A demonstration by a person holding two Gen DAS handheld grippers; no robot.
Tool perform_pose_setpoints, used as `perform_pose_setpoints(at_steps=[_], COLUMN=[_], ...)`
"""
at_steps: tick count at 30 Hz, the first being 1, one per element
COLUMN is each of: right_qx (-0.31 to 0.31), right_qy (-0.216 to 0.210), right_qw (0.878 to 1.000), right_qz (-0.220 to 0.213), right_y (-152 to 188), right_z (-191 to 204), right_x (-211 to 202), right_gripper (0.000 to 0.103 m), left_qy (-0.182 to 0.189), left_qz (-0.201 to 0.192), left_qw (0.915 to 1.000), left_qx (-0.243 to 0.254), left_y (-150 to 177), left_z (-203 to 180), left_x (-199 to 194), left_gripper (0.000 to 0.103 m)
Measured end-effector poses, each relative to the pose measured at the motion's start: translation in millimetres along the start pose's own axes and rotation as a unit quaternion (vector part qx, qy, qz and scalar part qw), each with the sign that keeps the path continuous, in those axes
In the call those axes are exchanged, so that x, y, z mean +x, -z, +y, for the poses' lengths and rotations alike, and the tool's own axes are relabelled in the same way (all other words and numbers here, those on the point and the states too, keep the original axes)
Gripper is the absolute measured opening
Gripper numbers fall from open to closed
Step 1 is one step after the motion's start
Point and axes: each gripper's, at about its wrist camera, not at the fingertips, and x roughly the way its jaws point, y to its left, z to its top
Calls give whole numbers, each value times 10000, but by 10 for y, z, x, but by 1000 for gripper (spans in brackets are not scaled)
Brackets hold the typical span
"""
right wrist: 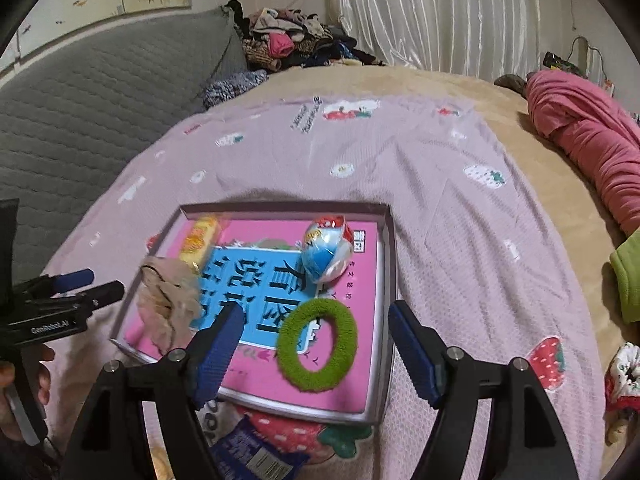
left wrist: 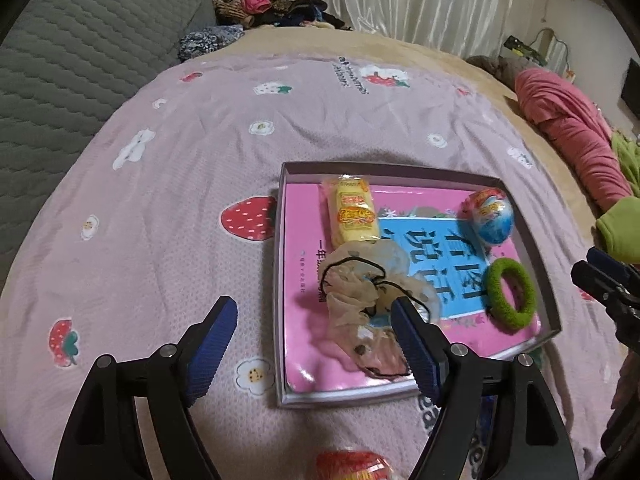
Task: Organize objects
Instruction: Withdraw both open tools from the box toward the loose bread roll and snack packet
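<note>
**Hovering over the tray, both tools spread wide**

Hanging above the bed w/ nothing held: left gripper (left wrist: 314, 322) has its jaws wide apart, right gripper (right wrist: 316, 330) likewise, blue ribbed pads bare.

Shallow grey tray (left wrist: 400, 170) sits just ahead of both tools on the lilac strawberry-print sheet (left wrist: 160, 184), lined by a glossy pink-and-blue book (left wrist: 424, 256): flat, stiff, slick cover.

Sheer beige hairnet (left wrist: 360, 292) w/ black elastic edge lies crumpled just beyond the left tool's right finger. Weightless, floppy, snags easily I'd say; pinch a bunched fold, not the thin cord.

Green terry hair tie (right wrist: 318, 346) lies b/w the right tool's fingers in its view. Soft, springy ring, fuzzy, good friction; squeeze one side of the loop.

Blue-and-red foil egg (right wrist: 326, 250) sits farther ahead. Round, shiny, prob. slippery and may roll; grip across the middle, gently.

Yellow wrapped snack (left wrist: 352, 210) at the far left of the tray: crinkly film, soft inside; take it across the short width.

Blue packet (right wrist: 256, 456) and a red one (left wrist: 352, 466) lie under the tools, outside the tray, likely next.
</note>
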Motion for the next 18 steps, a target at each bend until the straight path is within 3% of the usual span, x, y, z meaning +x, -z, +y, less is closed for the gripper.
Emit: perform_pose_setpoints(at_steps=[8, 18], right_qx=[27, 75], right_qy=[-153, -397], right_qw=[9993, 9945], right_qz=[-351, -966], right_y=[-81, -109], right_z=[189, 412], right_x=[-538, -1299], right_gripper=[90, 96], left_qy=[173, 384], left_qz=[-231, -653], left_qw=[9995, 9969], left_qx=[-117, -220], left_y=[55, 180], left_z=[4, -12], left_x=[-500, -1207], left_gripper=[84, 87])
